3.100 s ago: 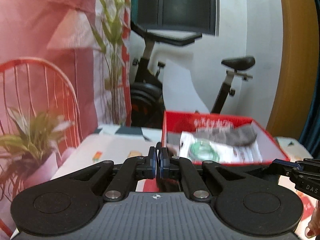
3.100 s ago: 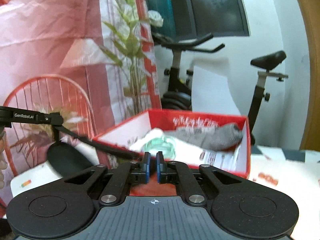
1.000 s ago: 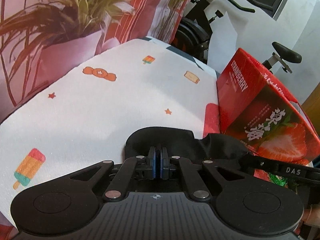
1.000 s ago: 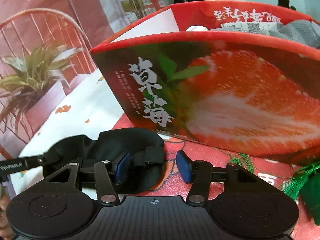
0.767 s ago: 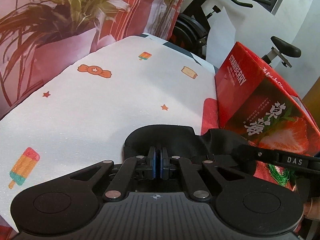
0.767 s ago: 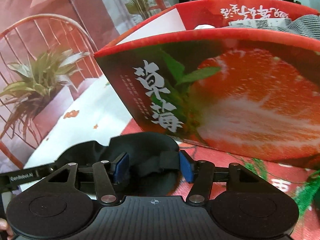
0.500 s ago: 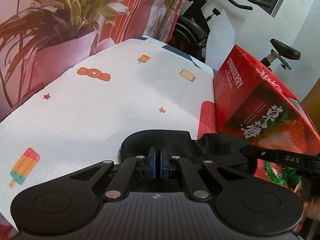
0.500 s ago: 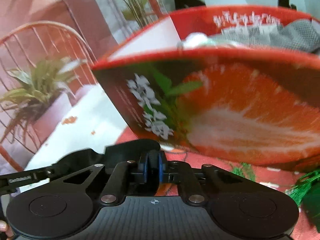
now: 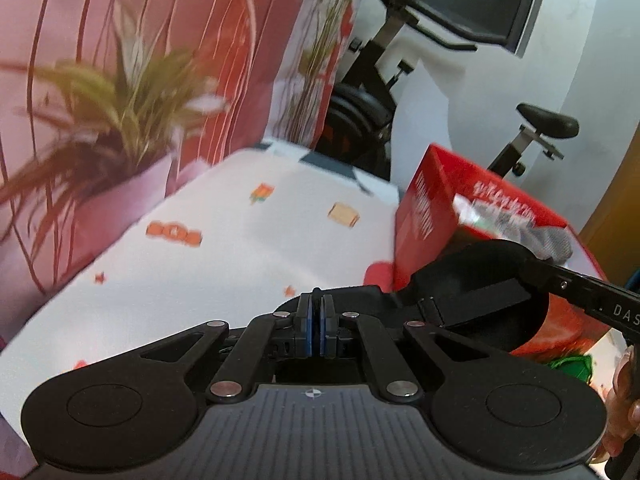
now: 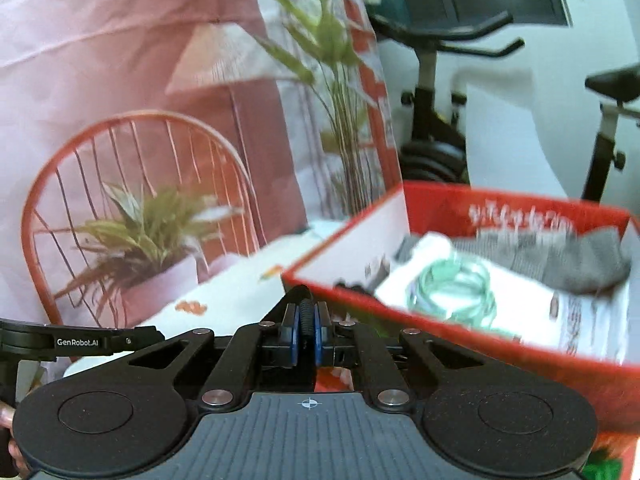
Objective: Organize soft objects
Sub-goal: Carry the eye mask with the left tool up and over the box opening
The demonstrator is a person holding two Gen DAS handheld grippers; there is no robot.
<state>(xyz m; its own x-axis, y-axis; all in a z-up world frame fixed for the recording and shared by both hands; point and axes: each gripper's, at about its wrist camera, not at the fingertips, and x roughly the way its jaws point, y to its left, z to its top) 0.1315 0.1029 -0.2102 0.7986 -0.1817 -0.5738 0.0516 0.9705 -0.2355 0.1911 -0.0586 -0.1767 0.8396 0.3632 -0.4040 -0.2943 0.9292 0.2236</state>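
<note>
Table (image 9: 240,248) lower now; both tongs lifted eye mask (image 9: 480,280).

Can't really see much of the black eye mask (image 9: 480,280) here, the left gripper (image 9: 316,322) body covers its near part. Motion blur smears the potted plant (image 9: 120,120) and the red box (image 10: 460,332) lettering, unreadable. The grey cloth (image 10: 568,260) is partly cut by the box wall.
</note>
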